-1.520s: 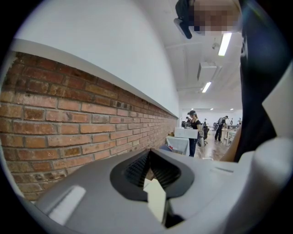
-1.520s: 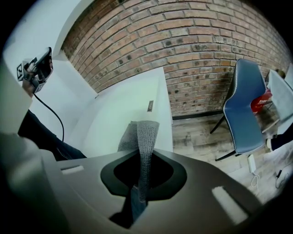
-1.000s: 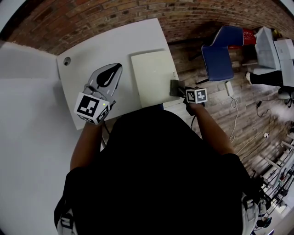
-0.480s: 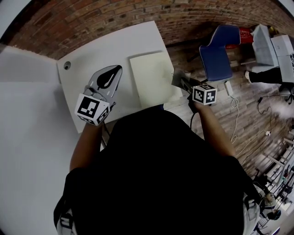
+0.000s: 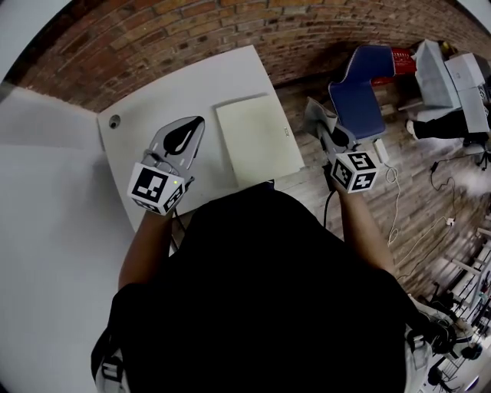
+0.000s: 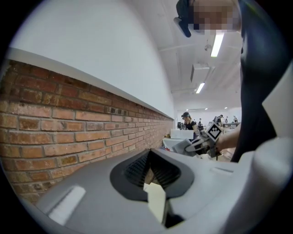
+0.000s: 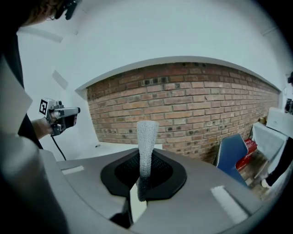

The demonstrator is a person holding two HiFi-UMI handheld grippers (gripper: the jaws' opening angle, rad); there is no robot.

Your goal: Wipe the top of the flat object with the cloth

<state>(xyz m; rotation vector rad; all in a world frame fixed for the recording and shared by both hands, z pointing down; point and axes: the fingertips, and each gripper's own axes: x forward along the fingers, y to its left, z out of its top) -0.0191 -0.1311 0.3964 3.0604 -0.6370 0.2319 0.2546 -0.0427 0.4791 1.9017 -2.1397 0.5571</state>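
While left gripper (image 6: pixel 151 161) jaws sit closed, right gripper (image 7: pixel 143 160) jaws pinch grey knit cloth (image 7: pixel 147 135) upright.

Red brick wall (image 5: pixel 192 23) along the far side, plain white wall (image 6: pixel 91 45) above it, white table (image 5: pixel 192 84) with a cable hole (image 5: pixel 114 120) at its far-left corner, wood plank floor (image 5: pixel 414 230) to the right, blue chair (image 5: pixel 360 96) there, loose white cable (image 5: pixel 393 178), ceiling strip lights (image 6: pixel 216 43) lit.

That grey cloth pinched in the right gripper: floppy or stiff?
Probably soft: the cloth looks knitted and squashes thin where the right gripper pinches it. Yet its free end stands upright, so folded it likely holds some shape. One pinch carries it, so likely light.
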